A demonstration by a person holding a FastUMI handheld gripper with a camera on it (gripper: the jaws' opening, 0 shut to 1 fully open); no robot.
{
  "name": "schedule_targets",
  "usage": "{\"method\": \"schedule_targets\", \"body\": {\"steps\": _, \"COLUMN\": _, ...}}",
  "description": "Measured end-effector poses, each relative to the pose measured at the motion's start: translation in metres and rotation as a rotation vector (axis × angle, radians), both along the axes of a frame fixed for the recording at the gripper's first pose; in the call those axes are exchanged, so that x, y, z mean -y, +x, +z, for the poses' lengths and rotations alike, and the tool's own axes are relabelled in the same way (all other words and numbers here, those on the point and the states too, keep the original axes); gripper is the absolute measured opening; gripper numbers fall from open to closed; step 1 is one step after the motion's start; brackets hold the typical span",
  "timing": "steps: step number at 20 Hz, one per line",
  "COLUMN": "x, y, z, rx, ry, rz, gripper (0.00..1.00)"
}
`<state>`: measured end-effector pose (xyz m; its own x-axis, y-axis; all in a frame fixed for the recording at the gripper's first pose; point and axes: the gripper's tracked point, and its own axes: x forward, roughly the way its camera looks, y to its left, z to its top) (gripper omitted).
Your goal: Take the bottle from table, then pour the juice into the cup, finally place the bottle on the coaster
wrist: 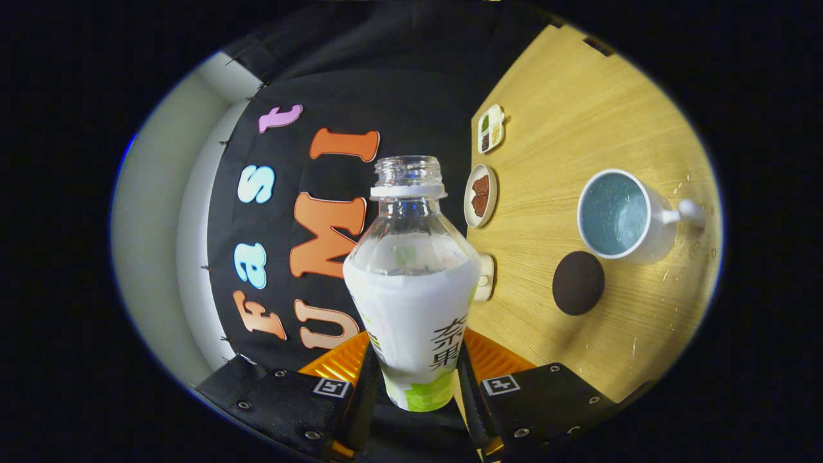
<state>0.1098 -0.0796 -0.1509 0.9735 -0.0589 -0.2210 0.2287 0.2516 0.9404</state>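
Observation:
A clear uncapped bottle (pixel 412 283) with a white and green label sits between my fingers, and my gripper (pixel 415 379) is shut on its lower body. The whole view is rolled sideways, so the wooden table (pixel 566 116) stands on the right like a wall. Beyond the fingers on that table lies a white cup (pixel 620 215) with a pale blue inside, its mouth facing me and its handle pointing away from the bottle. A dark round coaster (pixel 578 283) lies beside the cup, closer to the fingers. Clear liquid fills the bottle up to its shoulder.
At the table's far edge stand a small white plate of brown food (pixel 480 195), a divided dish with several foods (pixel 490 128) and a white object (pixel 485 278) partly hidden behind the bottle. Small droplets (pixel 681 186) dot the wood near the cup's handle.

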Motion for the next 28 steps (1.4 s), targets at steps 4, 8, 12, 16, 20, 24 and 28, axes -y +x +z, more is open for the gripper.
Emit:
{"method": "schedule_targets", "body": {"steps": 4, "x": -0.007, "y": 0.003, "z": 0.005, "rx": -0.053, "ry": -0.249, "rz": 0.046, "gripper": 0.60}}
{"method": "schedule_targets", "body": {"steps": 8, "x": -0.010, "y": 0.010, "z": 0.020, "rx": -0.072, "ry": -0.494, "rz": 0.079, "gripper": 0.60}}
{"method": "schedule_targets", "body": {"steps": 12, "x": -0.007, "y": 0.013, "z": 0.025, "rx": -0.138, "ry": -0.734, "rz": 0.088, "gripper": 0.60}}
{"method": "schedule_targets", "body": {"steps": 16, "x": 0.016, "y": 0.024, "z": 0.011, "rx": -0.258, "ry": -0.987, "rz": 0.070, "gripper": 0.60}}
{"method": "schedule_targets", "body": {"steps": 20, "x": 0.033, "y": 0.030, "z": -0.008, "rx": -0.341, "ry": -1.125, "rz": 0.044, "gripper": 0.60}}
{"method": "schedule_targets", "body": {"steps": 24, "x": 0.046, "y": 0.043, "z": -0.038, "rx": -0.414, "ry": -1.207, "rz": 0.034, "gripper": 0.60}}
{"method": "schedule_targets", "body": {"steps": 28, "x": 0.052, "y": 0.050, "z": -0.074, "rx": -0.481, "ry": -1.251, "rz": 0.053, "gripper": 0.61}}
